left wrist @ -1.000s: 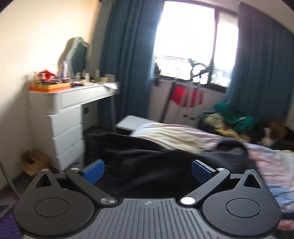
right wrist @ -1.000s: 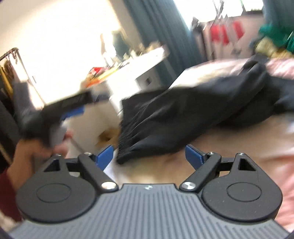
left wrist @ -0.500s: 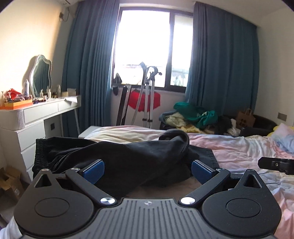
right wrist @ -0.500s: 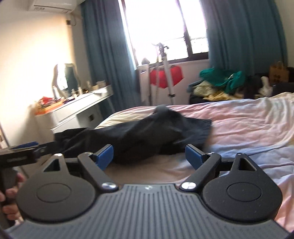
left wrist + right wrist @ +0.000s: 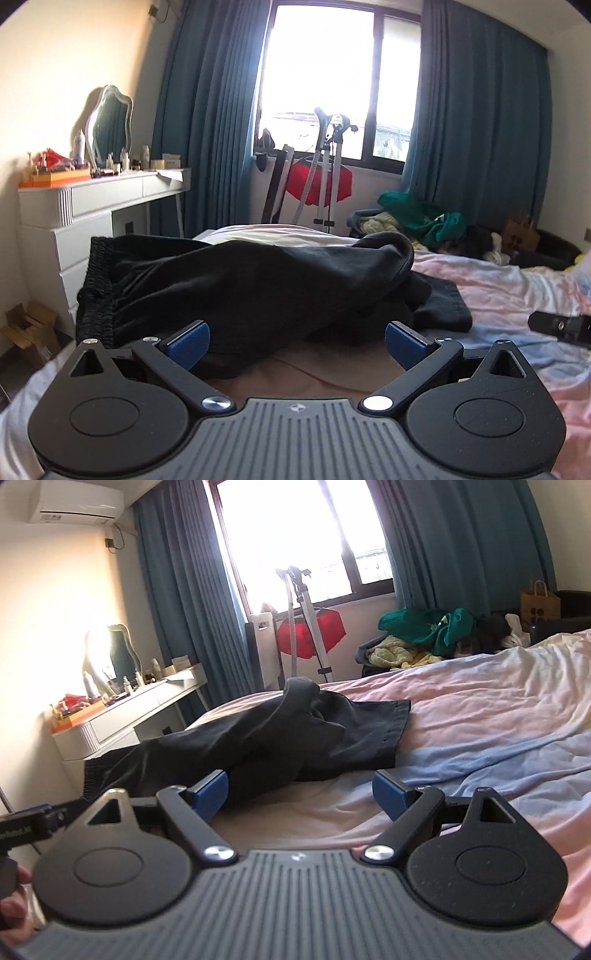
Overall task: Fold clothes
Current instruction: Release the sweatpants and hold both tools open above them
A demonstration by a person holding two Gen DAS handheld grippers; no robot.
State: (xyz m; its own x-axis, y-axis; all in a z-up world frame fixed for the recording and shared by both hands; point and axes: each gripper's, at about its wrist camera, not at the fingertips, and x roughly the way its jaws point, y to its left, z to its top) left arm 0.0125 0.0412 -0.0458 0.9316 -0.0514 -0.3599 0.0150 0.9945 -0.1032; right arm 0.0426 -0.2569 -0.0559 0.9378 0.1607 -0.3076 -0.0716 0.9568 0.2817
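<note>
A second ago both views were swinging and blurred; now they are steady. The black garment (image 5: 258, 288), then hanging over the bed (image 5: 480, 731) edge ahead of the right jaws, now lies bunched on it, just beyond both open jaws. It seems to have settled lower, perhaps flatter.

Daylight pours through the window (image 5: 332, 74), which is blown out to white glare in both views. The black garment (image 5: 258, 288) on the bed is dark, with folds hard to read. Fisheye curvature bends the curtains (image 5: 480, 129) and darkens the corners; focus is fairly sharp.
</note>
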